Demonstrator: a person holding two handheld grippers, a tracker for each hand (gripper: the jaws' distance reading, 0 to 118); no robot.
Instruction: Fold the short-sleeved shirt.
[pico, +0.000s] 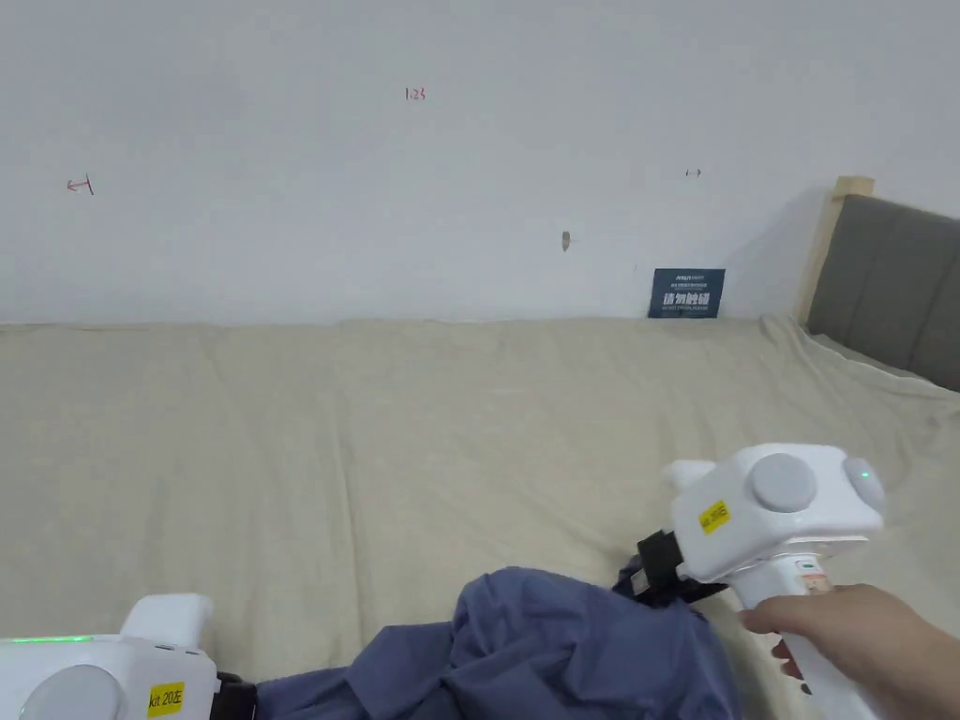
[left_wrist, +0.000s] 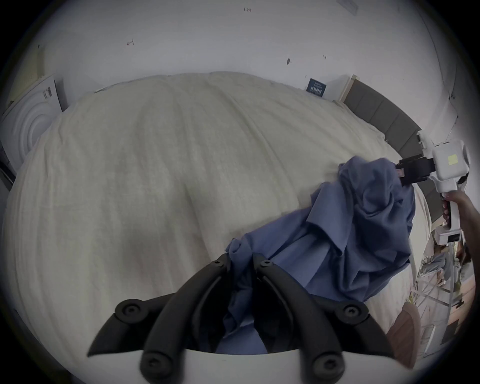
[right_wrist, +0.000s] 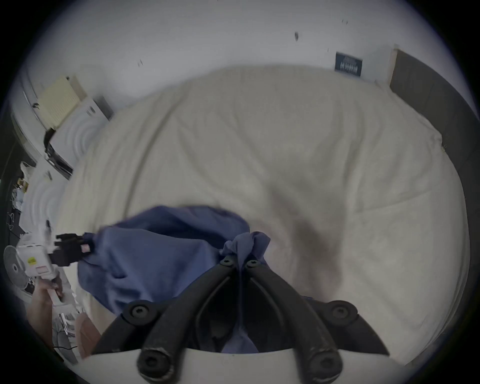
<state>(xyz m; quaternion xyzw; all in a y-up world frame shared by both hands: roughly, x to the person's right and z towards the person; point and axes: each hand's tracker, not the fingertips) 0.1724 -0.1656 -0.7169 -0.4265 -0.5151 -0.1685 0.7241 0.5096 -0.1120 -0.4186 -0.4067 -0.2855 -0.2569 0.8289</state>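
A blue short-sleeved shirt (pico: 553, 647) was held bunched up above the near edge of a bed (pico: 375, 441) covered with a cream sheet. One part of the shirt was pinched between the fingers (left_wrist: 220, 267) of the left gripper (left_wrist: 240, 262), which were drawn narrow around a tuft of cloth. Another part was clamped by the right gripper (right_wrist: 240, 262), whose fingers (right_wrist: 253, 265) were closed tight on a small knot of fabric. Between the two grips the shirt hung in loose, crumpled folds, its lower cloth reaching the bed. The right gripper's white handle was gripped by a hand (pico: 844, 628) to the right of the shirt. Beyond the bed a white wall (pico: 375, 169) was seen, with a dark blue sign (pico: 687, 292) propped at its foot, and a grey headboard (pico: 891, 281) stood at the bed's right end.
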